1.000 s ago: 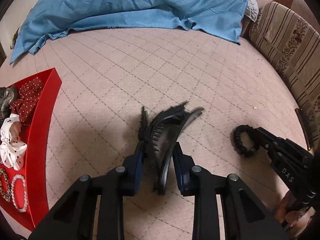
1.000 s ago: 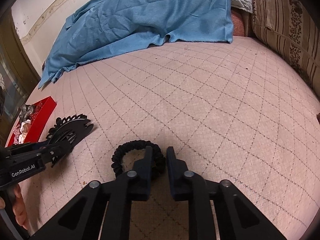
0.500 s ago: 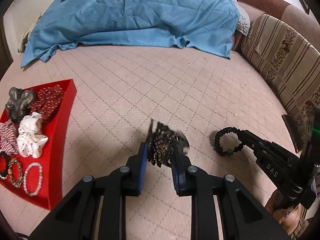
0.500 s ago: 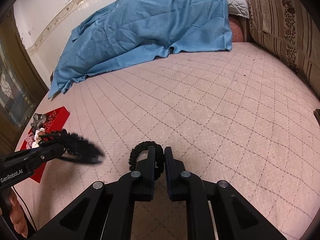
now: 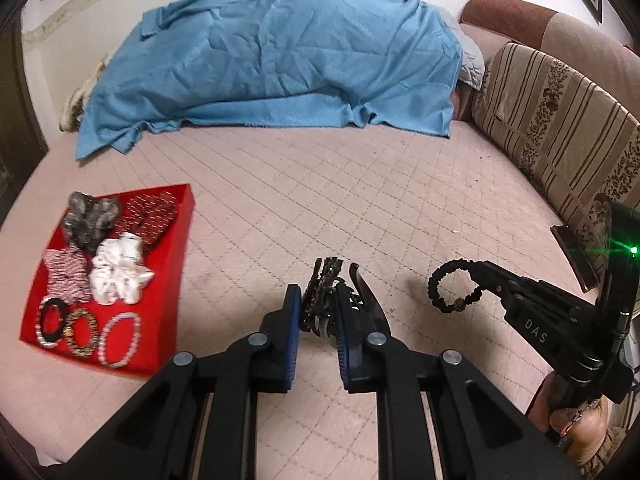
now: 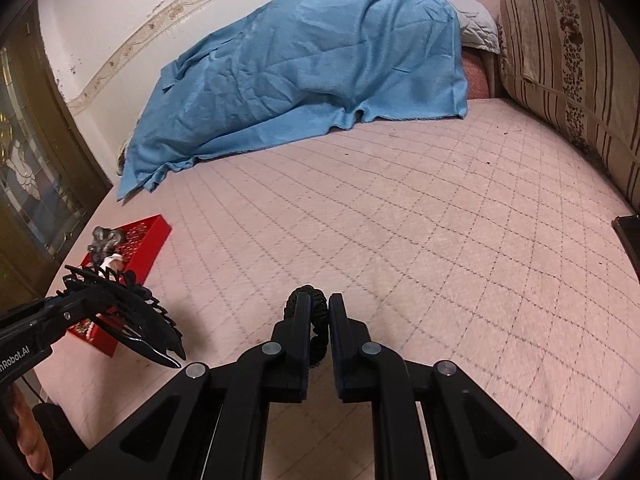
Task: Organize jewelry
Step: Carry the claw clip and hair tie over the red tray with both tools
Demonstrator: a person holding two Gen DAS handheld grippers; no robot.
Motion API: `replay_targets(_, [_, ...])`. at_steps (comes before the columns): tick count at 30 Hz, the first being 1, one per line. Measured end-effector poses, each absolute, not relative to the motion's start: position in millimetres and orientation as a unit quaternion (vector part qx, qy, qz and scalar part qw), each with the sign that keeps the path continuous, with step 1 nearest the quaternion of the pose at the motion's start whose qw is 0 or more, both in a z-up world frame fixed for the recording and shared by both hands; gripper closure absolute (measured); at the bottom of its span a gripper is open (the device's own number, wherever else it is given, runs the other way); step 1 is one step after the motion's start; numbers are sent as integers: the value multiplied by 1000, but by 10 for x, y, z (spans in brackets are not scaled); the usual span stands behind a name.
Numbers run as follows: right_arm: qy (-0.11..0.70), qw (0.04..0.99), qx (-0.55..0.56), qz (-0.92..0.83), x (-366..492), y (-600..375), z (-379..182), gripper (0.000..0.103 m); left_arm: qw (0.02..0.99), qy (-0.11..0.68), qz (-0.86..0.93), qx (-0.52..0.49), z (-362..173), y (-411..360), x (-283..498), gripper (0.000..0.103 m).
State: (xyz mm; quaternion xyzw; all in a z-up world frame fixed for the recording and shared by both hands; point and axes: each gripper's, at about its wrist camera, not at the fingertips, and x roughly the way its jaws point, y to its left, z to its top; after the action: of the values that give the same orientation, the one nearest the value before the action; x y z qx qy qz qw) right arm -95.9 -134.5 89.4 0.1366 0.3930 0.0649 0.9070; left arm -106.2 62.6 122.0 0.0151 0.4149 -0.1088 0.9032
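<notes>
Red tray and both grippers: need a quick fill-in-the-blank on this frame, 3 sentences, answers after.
1. The left gripper holds a black plastic hair ____.
2. The right gripper is shut on a black braided ____.
3. The white scrunchie lies in the shallow ____ tray on the pink quilted mattress.

Missing words: claw clip; bracelet; red
</notes>
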Motion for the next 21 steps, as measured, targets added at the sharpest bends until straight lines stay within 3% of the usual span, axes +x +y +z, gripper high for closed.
replay_targets(21, [376,918,82,98,-1265,-771,1380,93,925,378,-29,15,1525,1276,-1467,88])
